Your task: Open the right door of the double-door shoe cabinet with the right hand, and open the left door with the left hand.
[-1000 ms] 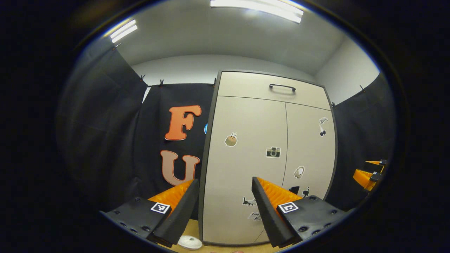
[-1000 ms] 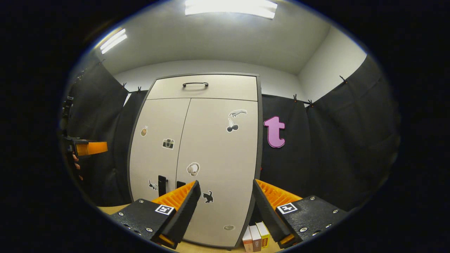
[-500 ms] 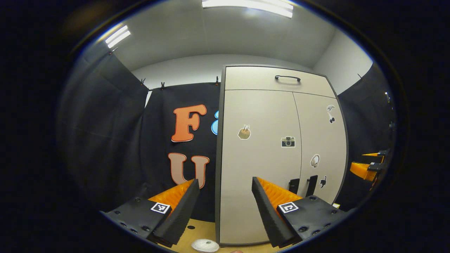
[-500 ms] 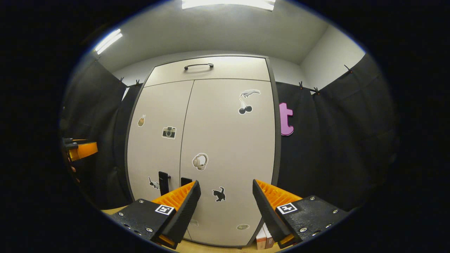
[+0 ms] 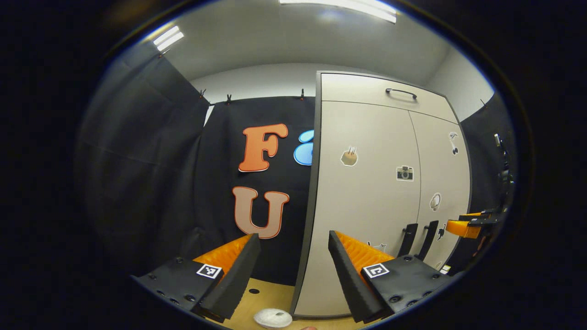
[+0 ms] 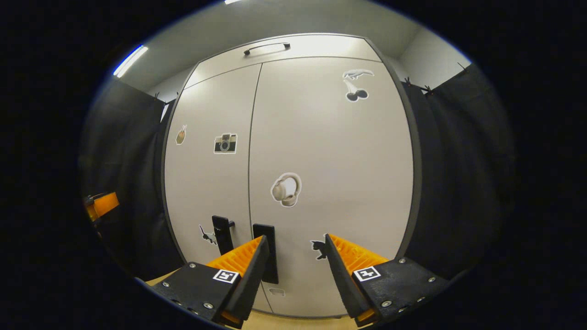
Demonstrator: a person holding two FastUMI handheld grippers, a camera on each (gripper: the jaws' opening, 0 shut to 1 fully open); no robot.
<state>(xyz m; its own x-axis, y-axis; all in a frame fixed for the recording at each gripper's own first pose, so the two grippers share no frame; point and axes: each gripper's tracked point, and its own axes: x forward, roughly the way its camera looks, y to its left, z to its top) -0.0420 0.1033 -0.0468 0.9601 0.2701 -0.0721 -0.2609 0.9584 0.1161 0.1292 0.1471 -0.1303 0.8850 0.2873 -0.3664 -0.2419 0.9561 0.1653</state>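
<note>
Beige, both doors of the shoe cabinet (image 6: 293, 137) sit closed on the wooden floor. Right gripper (image 6: 293, 256) hangs spread before the right door's handle (image 6: 266, 252), not touching; left gripper (image 5: 293, 261) hangs spread at the cabinet's left edge, empty

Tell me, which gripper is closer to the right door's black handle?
Right. The right gripper is open just before the right door handle, not touching it. The left gripper hangs open off the cabinet's left edge, farther away.
</note>
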